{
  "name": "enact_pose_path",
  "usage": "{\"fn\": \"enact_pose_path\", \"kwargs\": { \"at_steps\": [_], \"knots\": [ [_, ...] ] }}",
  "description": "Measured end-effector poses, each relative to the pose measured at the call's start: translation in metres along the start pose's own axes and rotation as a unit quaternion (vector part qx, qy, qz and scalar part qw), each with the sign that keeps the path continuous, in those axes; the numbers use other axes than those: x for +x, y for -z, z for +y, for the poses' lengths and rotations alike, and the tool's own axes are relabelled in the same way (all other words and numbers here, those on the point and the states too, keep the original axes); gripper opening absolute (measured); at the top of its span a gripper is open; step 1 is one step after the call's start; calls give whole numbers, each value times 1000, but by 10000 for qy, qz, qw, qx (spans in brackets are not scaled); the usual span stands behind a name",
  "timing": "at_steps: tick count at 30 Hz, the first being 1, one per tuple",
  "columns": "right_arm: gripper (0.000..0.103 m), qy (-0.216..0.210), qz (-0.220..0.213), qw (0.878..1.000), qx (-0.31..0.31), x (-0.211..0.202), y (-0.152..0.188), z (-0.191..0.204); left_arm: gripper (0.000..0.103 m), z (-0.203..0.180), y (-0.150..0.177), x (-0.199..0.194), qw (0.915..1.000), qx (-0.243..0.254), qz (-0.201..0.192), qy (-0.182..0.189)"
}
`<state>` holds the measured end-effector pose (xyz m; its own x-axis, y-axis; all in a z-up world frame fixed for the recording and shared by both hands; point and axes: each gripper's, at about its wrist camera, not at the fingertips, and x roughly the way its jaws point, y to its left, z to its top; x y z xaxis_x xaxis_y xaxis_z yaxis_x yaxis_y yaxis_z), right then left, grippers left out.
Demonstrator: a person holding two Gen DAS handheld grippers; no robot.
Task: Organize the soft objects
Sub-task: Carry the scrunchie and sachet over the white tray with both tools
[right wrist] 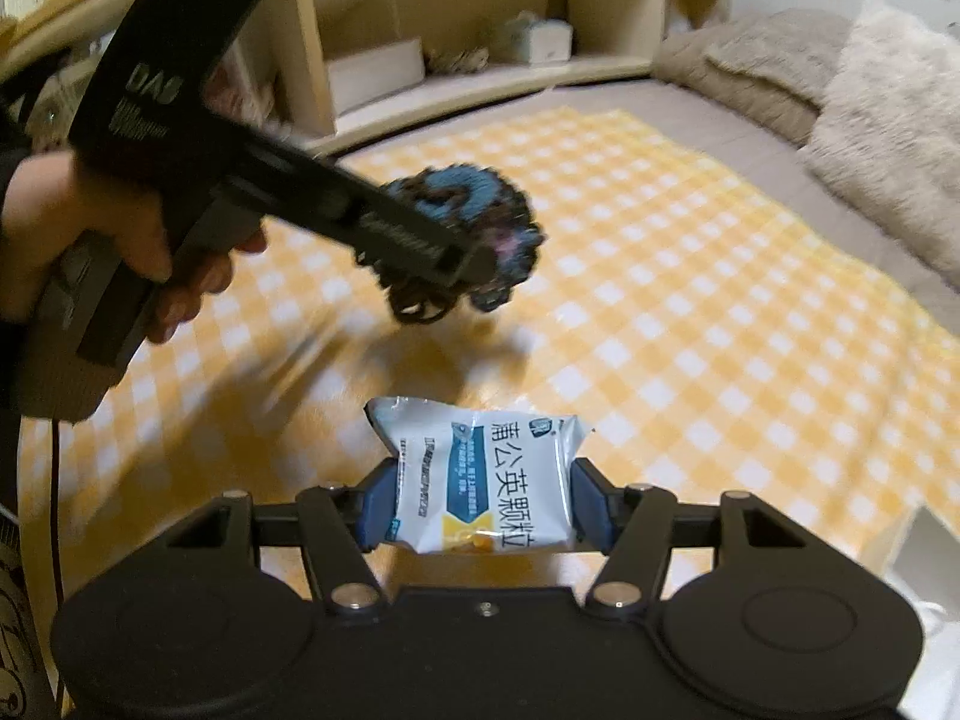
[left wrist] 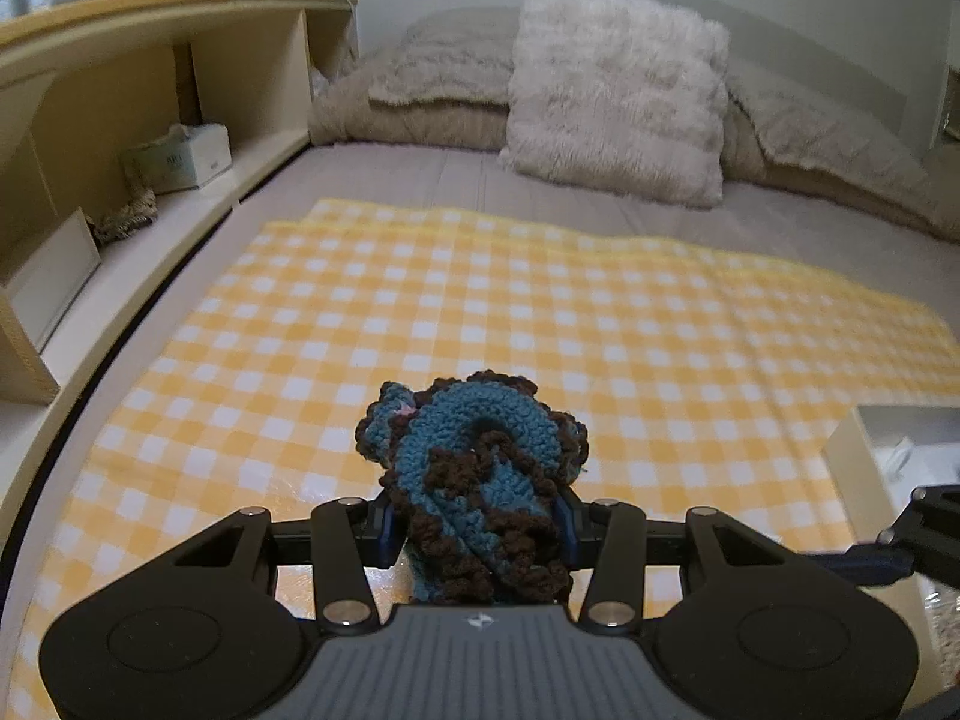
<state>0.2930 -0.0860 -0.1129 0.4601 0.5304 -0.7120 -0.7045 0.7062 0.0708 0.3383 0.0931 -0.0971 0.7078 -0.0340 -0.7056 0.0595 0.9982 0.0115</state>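
1. The left gripper (left wrist: 477, 525) is clamping a crocheted piece (left wrist: 474, 480) of blue and dark brown yarn between its jaws, which are closed narrowly on it; the yarn is bulging out toward 12 o'clock from the fingers.
2. In the right wrist view the same crocheted piece (right wrist: 462, 240) is hanging above the yellow checked cloth (right wrist: 690, 312), not touching it, at about 11 o'clock from the right gripper (right wrist: 480, 510). It is blurred.
3. The right gripper is gripping a white and blue packet (right wrist: 480, 480) printed with Chinese characters, its jaws standing fairly wide at the packet's two sides. The packet is sitting above the cloth near its close edge.
4. The person's left hand (right wrist: 90, 240) is holding the left gripper's handle at 9 o'clock in the right wrist view.
5. A fluffy cream pillow (left wrist: 612, 96) is leaning on folded beige bedding (left wrist: 420, 90) at 12 o'clock, well beyond the cloth.
6. A wooden shelf (left wrist: 150, 90) is running along 9 to 11 o'clock, holding a tissue box (left wrist: 180, 156).
7. A white box (left wrist: 888, 450) is showing at 3 o'clock in the left wrist view.
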Motion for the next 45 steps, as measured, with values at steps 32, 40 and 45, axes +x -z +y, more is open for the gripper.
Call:
{"fn": "enact_pose_path", "kwargs": {
  "at_steps": [32,40,45],
  "knots": [
    [62,1884,-1429,9615,1397,-200,50,-58,47,-88,-9,-124,9864,157,-1126,1187],
    [62,2430,-1506,9392,1902,-243,88,-83,47,-140,-14,-124,9786,372,-1128,1682],
    [62,2727,-1464,9253,2193,-265,113,-98,47,-176,-14,-116,9743,545,-1026,1928]
  ]
}}
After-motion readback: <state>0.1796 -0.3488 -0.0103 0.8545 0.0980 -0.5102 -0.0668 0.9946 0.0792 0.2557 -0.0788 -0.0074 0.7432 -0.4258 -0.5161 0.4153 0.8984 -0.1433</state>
